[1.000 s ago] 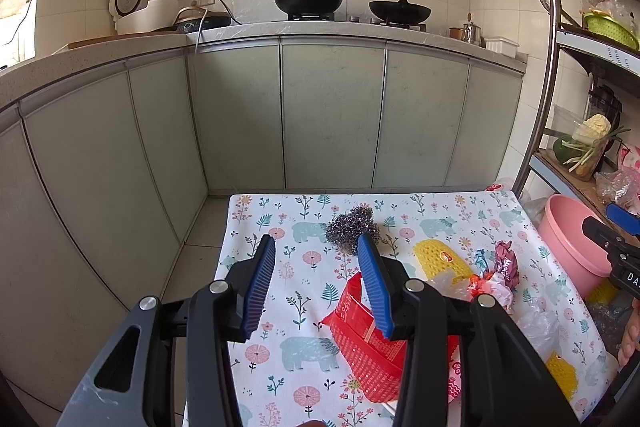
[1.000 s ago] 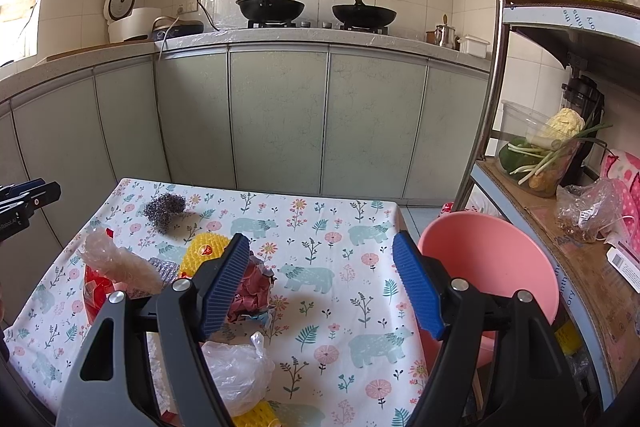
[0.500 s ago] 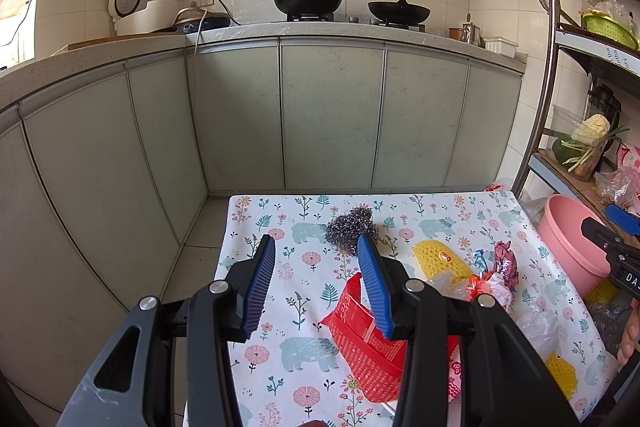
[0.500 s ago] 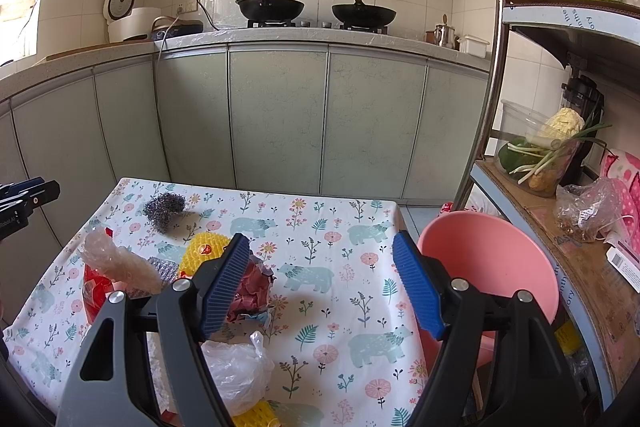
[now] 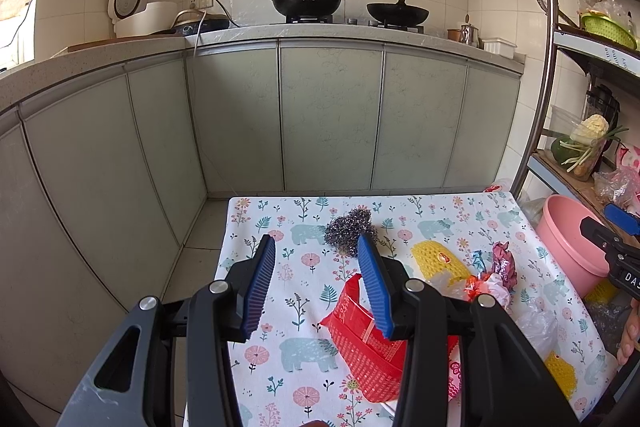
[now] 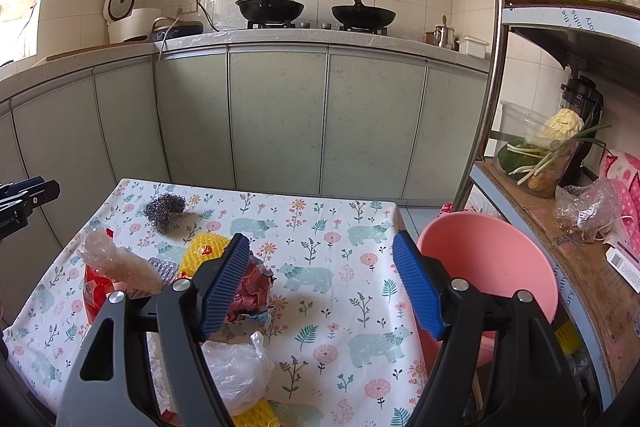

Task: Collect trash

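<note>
Left gripper [image 5: 316,283]: we see two black plastic arms, each with a triangular cut-out and a round silver screw.
Left pads [image 5: 260,287]: blue, ribbed, long and flat.
Right gripper [image 6: 320,283]: same black build, with silver screws on each arm.
Right pads [image 6: 418,287]: blue, ribbed.
Marking: we read white letters "DA" on the right gripper's black side, in the left view.

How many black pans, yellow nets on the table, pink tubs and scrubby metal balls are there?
Black pans: 2
Yellow nets: 2
Pink tubs: 1
Scrubby metal balls: 1
Total: 6
</note>
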Demonstrator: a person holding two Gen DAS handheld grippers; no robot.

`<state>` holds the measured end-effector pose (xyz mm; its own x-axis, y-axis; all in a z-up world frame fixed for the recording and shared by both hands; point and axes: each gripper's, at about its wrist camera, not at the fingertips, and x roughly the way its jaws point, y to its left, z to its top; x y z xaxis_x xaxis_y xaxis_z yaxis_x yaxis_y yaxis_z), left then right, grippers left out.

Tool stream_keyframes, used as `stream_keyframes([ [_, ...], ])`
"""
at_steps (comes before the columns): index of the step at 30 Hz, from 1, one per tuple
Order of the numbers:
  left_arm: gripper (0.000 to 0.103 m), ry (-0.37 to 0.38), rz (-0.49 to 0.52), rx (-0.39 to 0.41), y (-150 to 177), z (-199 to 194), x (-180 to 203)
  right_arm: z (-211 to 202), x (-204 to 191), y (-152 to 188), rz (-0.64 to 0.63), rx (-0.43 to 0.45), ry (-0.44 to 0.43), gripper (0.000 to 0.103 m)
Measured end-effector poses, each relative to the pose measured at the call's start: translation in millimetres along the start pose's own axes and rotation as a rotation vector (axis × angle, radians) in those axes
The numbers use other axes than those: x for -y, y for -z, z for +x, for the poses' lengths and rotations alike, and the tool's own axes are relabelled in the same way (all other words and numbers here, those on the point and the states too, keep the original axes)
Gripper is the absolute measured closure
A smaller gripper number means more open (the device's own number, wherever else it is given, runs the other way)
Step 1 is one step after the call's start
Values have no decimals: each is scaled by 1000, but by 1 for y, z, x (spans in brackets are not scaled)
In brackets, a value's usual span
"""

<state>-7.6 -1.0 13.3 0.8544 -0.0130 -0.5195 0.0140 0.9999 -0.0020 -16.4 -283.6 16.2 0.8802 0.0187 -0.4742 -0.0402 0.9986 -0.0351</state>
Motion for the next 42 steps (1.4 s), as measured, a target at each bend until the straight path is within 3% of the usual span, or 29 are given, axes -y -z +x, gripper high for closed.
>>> stream_keyframes([
  [19, 61, 15, 7, 11, 1, -4, -2, -5, 2, -3, 0, 8, 0, 28],
  [29, 58, 80, -23, 12, 7, -6, -11, -4, 1, 1, 4, 6, -22, 28],
  [33, 58, 129, -30, -31, 14, -2, -13, 0, 2, 5, 9, -11, -49, 28],
  [36, 58, 227, -39, -58, 20, -2, -13, 3, 2, 9, 4, -22, -57, 28],
  [42, 58, 344, 44, -64, 23, -3, 14, 6, 3, 18, 18, -45, -99, 28],
])
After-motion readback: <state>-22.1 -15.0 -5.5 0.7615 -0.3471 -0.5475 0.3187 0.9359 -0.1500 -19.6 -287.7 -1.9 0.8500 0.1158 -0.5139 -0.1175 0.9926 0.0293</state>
